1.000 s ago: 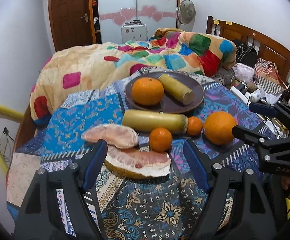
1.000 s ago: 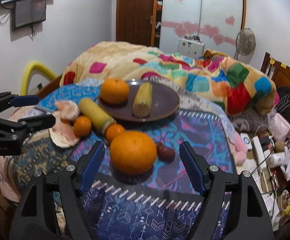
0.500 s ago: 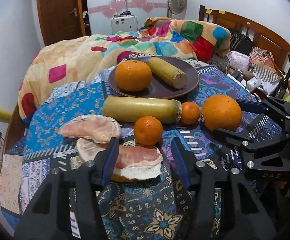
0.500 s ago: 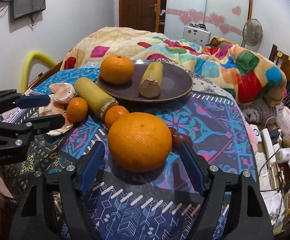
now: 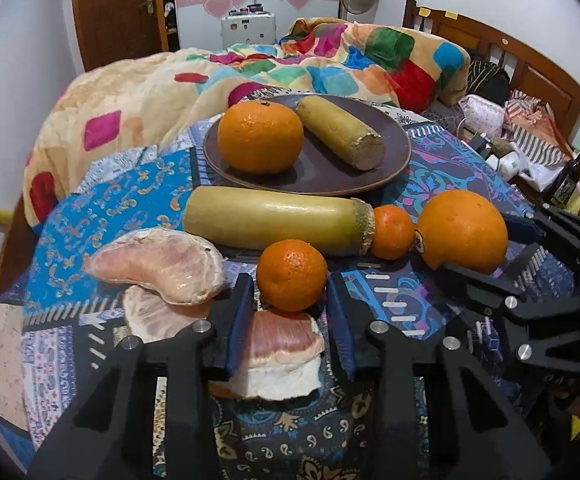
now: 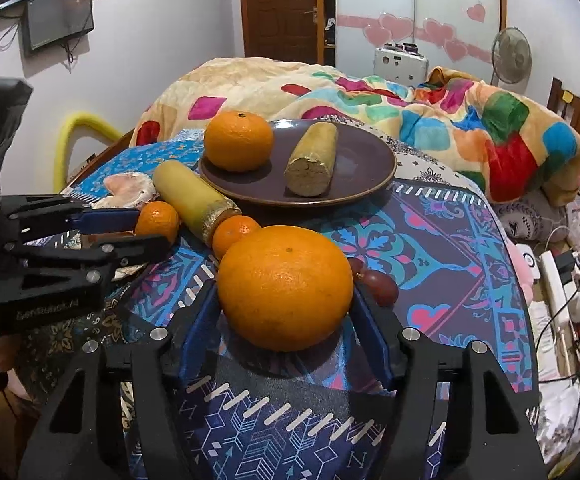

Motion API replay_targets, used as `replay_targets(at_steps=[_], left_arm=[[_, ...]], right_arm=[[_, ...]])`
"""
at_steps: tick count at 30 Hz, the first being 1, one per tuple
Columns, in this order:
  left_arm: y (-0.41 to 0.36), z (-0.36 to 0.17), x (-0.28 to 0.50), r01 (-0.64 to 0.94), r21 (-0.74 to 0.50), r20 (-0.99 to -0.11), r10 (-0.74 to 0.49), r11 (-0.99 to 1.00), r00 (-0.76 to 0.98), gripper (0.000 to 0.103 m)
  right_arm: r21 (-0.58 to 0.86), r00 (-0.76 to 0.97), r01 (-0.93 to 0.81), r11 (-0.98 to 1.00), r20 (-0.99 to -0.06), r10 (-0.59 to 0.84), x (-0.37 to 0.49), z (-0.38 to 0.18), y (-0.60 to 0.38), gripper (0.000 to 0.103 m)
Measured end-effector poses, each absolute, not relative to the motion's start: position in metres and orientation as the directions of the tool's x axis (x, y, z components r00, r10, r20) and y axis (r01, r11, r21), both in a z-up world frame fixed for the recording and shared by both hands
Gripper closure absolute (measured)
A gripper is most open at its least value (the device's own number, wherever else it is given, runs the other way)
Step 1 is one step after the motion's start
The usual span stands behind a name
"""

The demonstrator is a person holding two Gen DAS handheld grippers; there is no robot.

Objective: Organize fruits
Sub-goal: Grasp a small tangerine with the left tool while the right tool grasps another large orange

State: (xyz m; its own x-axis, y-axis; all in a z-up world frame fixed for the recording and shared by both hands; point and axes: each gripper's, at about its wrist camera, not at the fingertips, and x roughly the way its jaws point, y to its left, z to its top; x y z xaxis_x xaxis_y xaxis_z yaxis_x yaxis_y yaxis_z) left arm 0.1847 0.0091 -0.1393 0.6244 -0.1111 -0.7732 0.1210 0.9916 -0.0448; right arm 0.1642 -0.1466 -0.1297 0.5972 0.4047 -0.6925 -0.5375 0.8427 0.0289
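My right gripper [image 6: 285, 312] has its blue-padded fingers [image 6: 195, 320] spread wide to either side of the large round orange [image 6: 285, 288] on the patterned table cloth [image 6: 430, 248], the pads close to its flanks though I cannot tell if they touch. My left gripper [image 5: 290, 312] brackets the small round mandarin [image 5: 291, 275] with a narrower gap. Both fruits look firm and fairly light with waxy, slippery peel, so I judge the widest middle is where to squeeze, gently on the softer mandarin, before carrying them to the dark brown round plate [image 5: 394, 160].
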Motion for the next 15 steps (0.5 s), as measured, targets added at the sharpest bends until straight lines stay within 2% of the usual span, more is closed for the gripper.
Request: replay_targets(at_steps=[7,15], left_arm=[[0.011,-0.136,0.179,0.123,-0.054,-0.764,-0.12,0.991,0.634,0.068],[0.01,-0.107,0.171,0.127,-0.047,-0.72,-0.122,0.991,0.683,0.068]], right_arm=[[0.055,0.599,-0.534,0.844,-0.68,0.423,0.162,-0.124,-0.156,0.042],[0.047,0.642,-0.516,0.855,-0.64,0.423,0.166,-0.1,-0.17,0.042]])
